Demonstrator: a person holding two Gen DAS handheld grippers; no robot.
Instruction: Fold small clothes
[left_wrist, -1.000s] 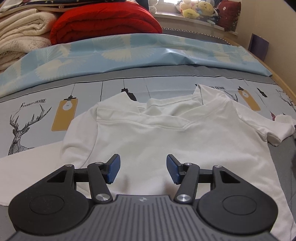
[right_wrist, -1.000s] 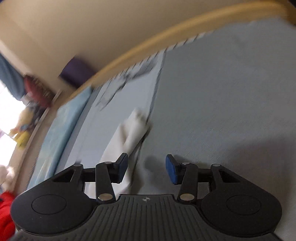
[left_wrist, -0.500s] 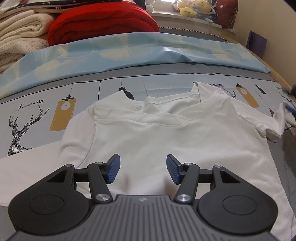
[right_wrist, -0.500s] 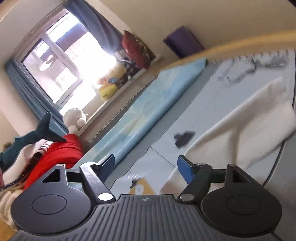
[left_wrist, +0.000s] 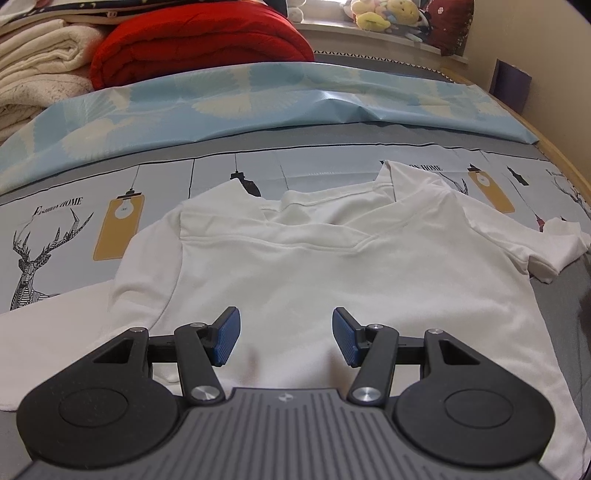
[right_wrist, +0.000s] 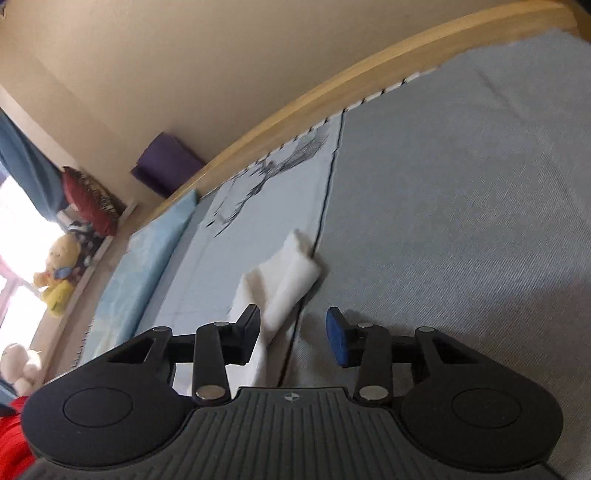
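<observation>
Left wrist view: the left gripper (left_wrist: 284, 338) hangs with its jaws spread and nothing between them, directly above the lower body of the white shirt (left_wrist: 332, 266), which lies flat on the printed bedsheet (left_wrist: 74, 221), collar at the far end. Right wrist view: the right gripper (right_wrist: 293, 334) is closing with its jaws apart, the shirt's sleeve (right_wrist: 286, 280) just ahead and left of centre, not yet pinched. Judged step: taking the sleeve for the first fold; next move calls for advancing slightly left, then pinching.
</observation>
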